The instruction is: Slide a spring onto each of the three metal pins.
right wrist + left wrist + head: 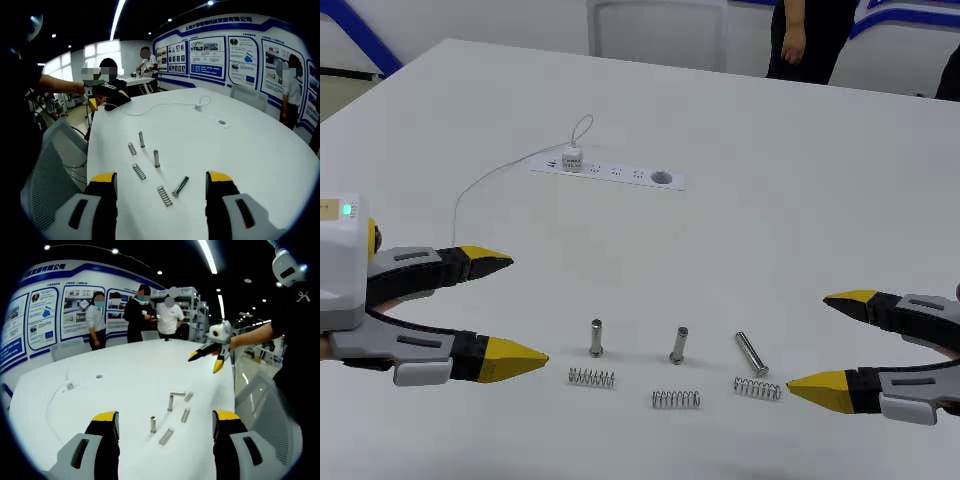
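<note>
Jaws spread and empty, left gripper and right gripper hover level near the tabletop's front edge, flanking three pins, with springs lying loose just beside them.

Three cameras around one white round table
The head view looks down from the near edge, close in; the left gripper view skims low across from the left, the right gripper view from the right, facing each other. All share the short silver metal pins and small coiled wire springs.
</note>
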`<state>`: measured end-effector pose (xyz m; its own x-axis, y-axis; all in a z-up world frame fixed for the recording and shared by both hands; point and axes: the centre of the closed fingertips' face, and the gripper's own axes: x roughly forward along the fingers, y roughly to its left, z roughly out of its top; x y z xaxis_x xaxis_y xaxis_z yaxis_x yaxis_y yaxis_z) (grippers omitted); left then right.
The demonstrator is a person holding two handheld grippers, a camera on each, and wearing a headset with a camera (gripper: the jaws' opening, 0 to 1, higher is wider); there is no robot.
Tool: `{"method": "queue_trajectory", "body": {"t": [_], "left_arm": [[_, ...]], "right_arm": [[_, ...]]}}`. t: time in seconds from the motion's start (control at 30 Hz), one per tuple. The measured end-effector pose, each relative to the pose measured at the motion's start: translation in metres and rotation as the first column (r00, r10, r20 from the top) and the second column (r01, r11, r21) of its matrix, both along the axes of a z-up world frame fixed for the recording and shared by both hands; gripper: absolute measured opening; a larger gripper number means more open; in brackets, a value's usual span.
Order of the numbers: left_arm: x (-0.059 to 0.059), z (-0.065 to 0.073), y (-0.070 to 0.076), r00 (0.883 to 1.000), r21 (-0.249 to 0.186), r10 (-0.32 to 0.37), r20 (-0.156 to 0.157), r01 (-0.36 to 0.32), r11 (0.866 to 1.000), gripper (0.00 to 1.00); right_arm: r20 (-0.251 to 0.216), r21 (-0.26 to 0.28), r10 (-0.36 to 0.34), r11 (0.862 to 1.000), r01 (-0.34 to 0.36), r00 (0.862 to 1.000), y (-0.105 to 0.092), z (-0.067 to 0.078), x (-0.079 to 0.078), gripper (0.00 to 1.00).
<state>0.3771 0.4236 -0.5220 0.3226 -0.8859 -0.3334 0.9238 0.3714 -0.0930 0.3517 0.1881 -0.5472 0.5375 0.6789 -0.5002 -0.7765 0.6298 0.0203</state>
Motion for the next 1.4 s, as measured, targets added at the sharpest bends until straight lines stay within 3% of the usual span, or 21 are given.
{"method": "queue_trajectory", "body": {"t": [0.83, 1.17, 1.23, 1.4], "left_arm": [[0.001, -0.001, -0.005, 1.0, 0.013, -0.003, 0.008, 0.002, 1.0, 0.82], [0.0, -0.008, -0.008, 1.0, 0.031, -0.015, -0.001, 0.015, 0.999, 0.8], [0.0, -0.01, -0.008, 1.0, 0.042, -0.014, 0.011, 0.013, 0.999, 0.8], [0.0, -0.011, -0.009, 1.0, 0.033, -0.01, 0.004, 0.01, 0.999, 0.81]], "right_arm": [[-0.02, 0.01, -0.015, 1.0, 0.015, 1.0, -0.003, -0.005, -0.003, 0.72], [-0.033, 0.007, -0.023, 1.0, 0.024, 0.999, -0.002, -0.014, 0.0, 0.72], [-0.04, 0.01, -0.021, 1.0, 0.021, 0.999, -0.002, -0.016, 0.0, 0.72], [-0.053, 0.006, -0.002, 1.0, 0.003, 0.999, 0.002, -0.021, 0.0, 0.72]]}}
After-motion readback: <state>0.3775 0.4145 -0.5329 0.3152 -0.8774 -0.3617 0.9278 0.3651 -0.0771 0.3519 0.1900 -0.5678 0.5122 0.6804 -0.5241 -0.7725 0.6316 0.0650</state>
